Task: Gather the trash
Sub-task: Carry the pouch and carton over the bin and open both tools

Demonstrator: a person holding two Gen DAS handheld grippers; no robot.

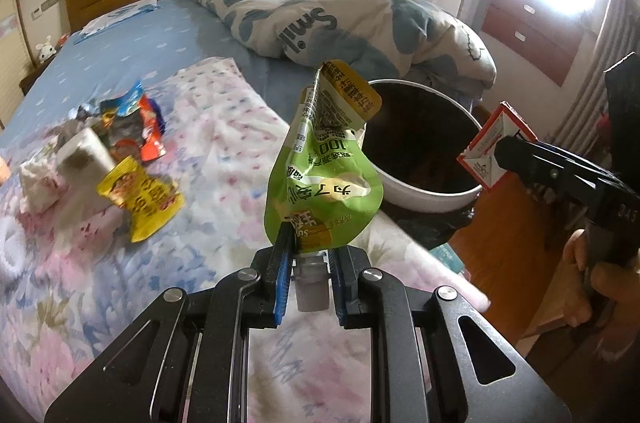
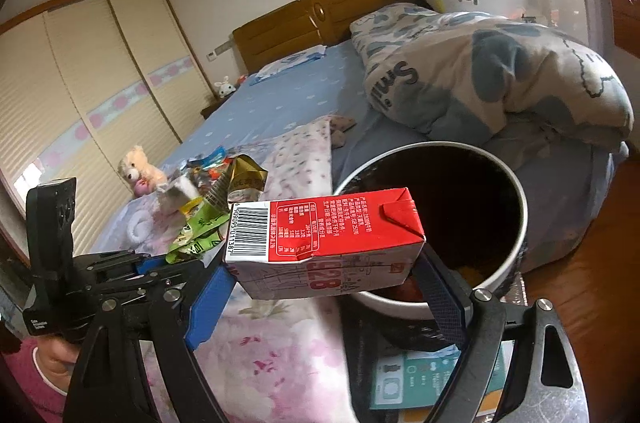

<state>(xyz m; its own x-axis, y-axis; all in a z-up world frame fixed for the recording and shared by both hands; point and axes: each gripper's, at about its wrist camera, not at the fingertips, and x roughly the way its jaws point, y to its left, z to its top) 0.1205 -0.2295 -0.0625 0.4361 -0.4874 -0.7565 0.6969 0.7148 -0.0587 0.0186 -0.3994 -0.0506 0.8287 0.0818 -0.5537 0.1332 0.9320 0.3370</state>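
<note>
Hidden or unclear: the inside of the round white bin with a dark liner (image 2: 516,223) is almost black, with only a hint of orange and red at the bottom in the right wrist view; the window beside the bed is blown out to white; the far wrappers are blurred.
Cut off: the hand (image 1: 592,275) holding the right gripper runs off the frame edge; a sleeve in pink shows at the lower left corner of the right wrist view.
Left gripper (image 1: 308,263): pinching the neck of a crumpled green foil drink pouch (image 1: 324,163), its grey spout (image 1: 310,283) between the blue pads; the pouch stands up just beside the bin rim.
Right gripper (image 2: 324,275): spread wide and clamped on a red and white milk carton (image 2: 324,243) with a barcode, held flat over the near rim of the bin.
Remaining trash: a yellow snack wrapper (image 1: 140,199), a blue and orange wrapper (image 1: 138,119) and white crumpled tissue (image 1: 80,159) lie on the pink floral blanket (image 1: 224,143).
</note>
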